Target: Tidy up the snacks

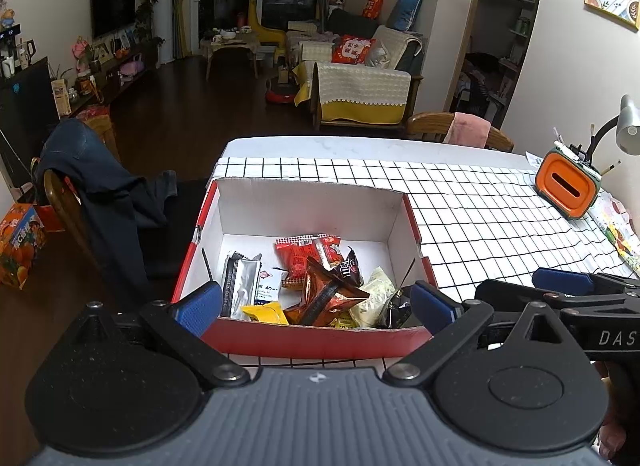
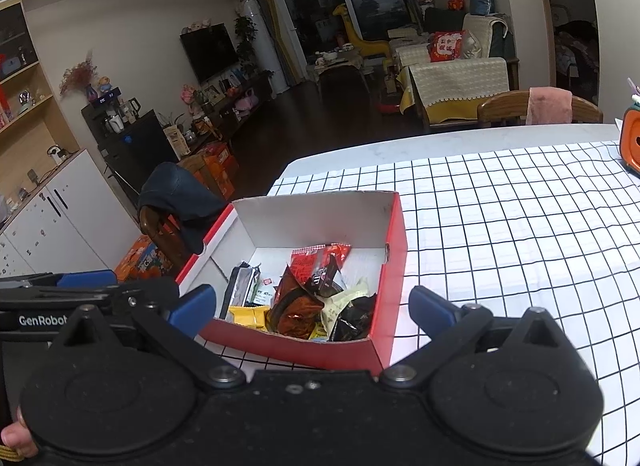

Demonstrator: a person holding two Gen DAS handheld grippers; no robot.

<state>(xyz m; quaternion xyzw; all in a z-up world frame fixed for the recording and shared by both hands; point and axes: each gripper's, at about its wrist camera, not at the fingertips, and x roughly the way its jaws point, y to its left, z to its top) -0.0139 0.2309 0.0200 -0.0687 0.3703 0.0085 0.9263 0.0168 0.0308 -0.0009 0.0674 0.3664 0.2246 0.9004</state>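
Note:
A red cardboard box [image 1: 304,340] with a white inside stands on the checked tablecloth near the table's left edge; it also shows in the right wrist view [image 2: 394,250]. Several snack packets lie in it: a red packet [image 1: 296,256], a brown foil packet [image 1: 326,298], a silver packet [image 1: 240,282], a yellow packet [image 1: 266,313] and a pale one [image 1: 372,298]. My left gripper [image 1: 316,304] is open and empty, just in front of the box. My right gripper [image 2: 312,308] is open and empty, in front of the box and right of the left one.
An orange and green container [image 1: 566,187] with pens stands at the table's right, by a desk lamp [image 1: 628,125]. A chair with a dark jacket [image 1: 104,193] stands left of the table. A wooden chair [image 1: 460,131] is at the far side. The checked cloth [image 2: 520,234] stretches right.

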